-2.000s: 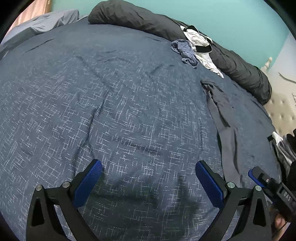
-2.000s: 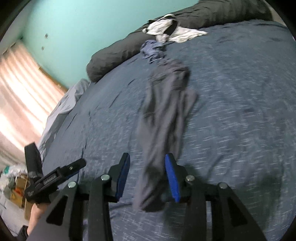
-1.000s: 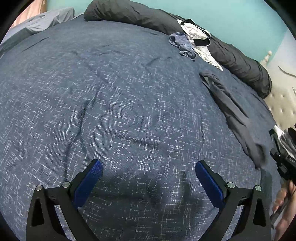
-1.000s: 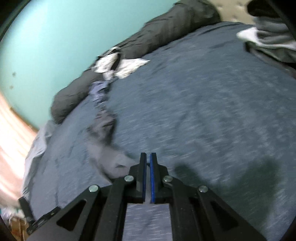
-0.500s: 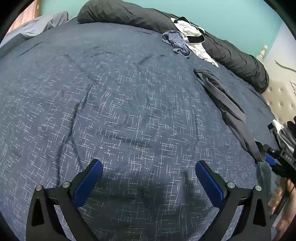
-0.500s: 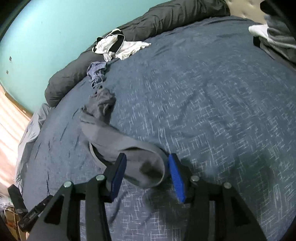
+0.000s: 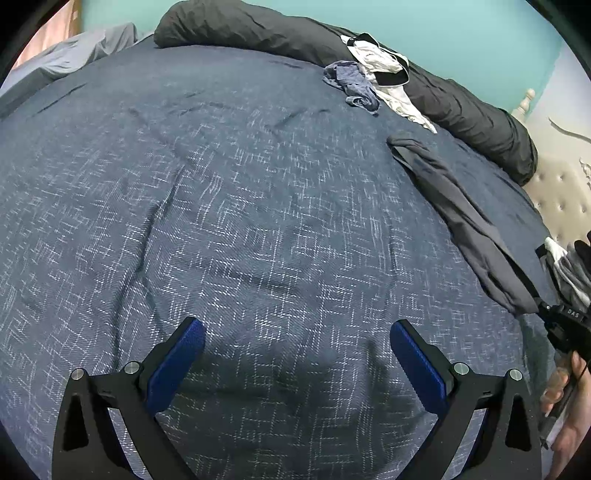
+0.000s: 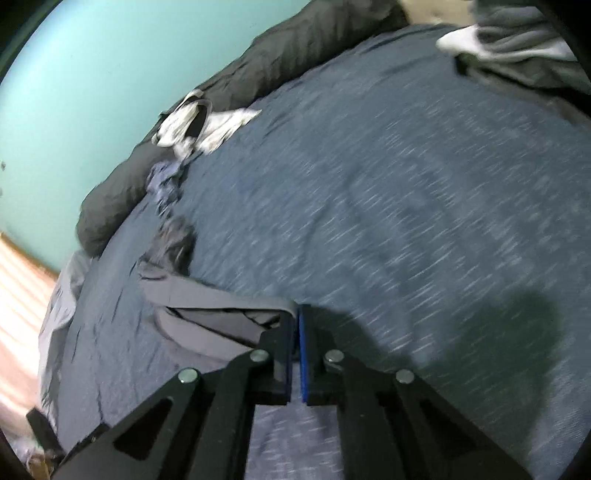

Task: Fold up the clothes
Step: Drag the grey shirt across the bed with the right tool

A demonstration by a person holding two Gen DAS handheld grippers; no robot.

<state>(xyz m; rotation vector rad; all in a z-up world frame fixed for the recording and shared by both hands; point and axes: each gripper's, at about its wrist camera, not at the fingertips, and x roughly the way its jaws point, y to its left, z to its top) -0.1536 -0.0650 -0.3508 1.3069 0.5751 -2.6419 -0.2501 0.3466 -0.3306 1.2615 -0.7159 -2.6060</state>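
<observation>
A long dark grey garment (image 7: pixel 461 206) lies stretched across the right side of the blue bedspread (image 7: pixel 221 221). Its near end reaches my right gripper (image 7: pixel 543 306) at the right edge of the left wrist view. In the right wrist view, which is blurred, my right gripper (image 8: pixel 297 314) is shut on the edge of that grey garment (image 8: pixel 207 314), which trails off to the left. My left gripper (image 7: pixel 295 354) hangs open over bare bedspread, holding nothing, well left of the garment.
A crumpled blue garment (image 7: pixel 351 85) and a white and black one (image 7: pixel 384 70) lie at the far side against a long dark rolled duvet (image 7: pixel 461 110). A pile of grey and white clothes (image 8: pixel 517 33) sits at the right by the tufted headboard (image 7: pixel 554 195).
My right gripper, open around the garment's end half a second ago, has shut on its edge and is moving with it. My left gripper has stayed open and barely shifted.
</observation>
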